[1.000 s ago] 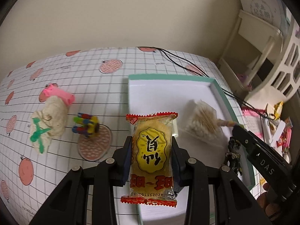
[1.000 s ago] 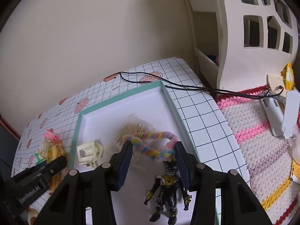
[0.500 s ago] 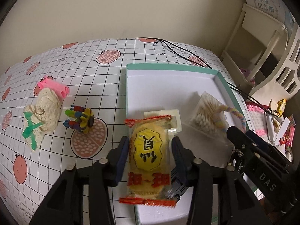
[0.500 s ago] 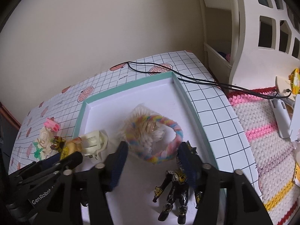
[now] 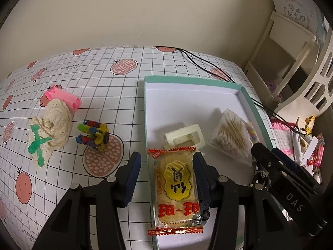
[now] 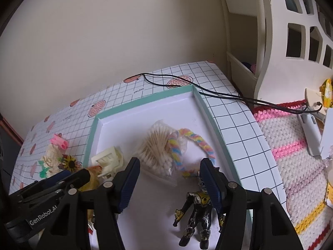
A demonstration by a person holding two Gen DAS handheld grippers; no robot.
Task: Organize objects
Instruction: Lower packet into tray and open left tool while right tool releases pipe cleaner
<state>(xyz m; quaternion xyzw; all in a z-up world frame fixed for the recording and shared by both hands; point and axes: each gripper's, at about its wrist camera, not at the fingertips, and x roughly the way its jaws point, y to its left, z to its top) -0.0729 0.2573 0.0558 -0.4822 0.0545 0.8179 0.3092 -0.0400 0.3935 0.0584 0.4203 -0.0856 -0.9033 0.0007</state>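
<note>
With the left gripper point(image 5: 166, 177) spread wide, lift clear so the snack packet point(image 5: 175, 189) lies flat in the tray point(image 5: 245, 95), lower centre of frame.

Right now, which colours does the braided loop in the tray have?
Pastel rainbow: pink, yellow, blue and green strands on the loop, best seen in the right wrist view.

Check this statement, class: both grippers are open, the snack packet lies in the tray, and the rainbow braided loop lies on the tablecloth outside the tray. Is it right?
One detail is wrong. The rainbow braided loop lies inside the tray, draped over the bag of cotton swabs, as the right wrist view shows. The rest stands: the left gripper and right gripper are open, and the snack packet lies in the tray.
</note>
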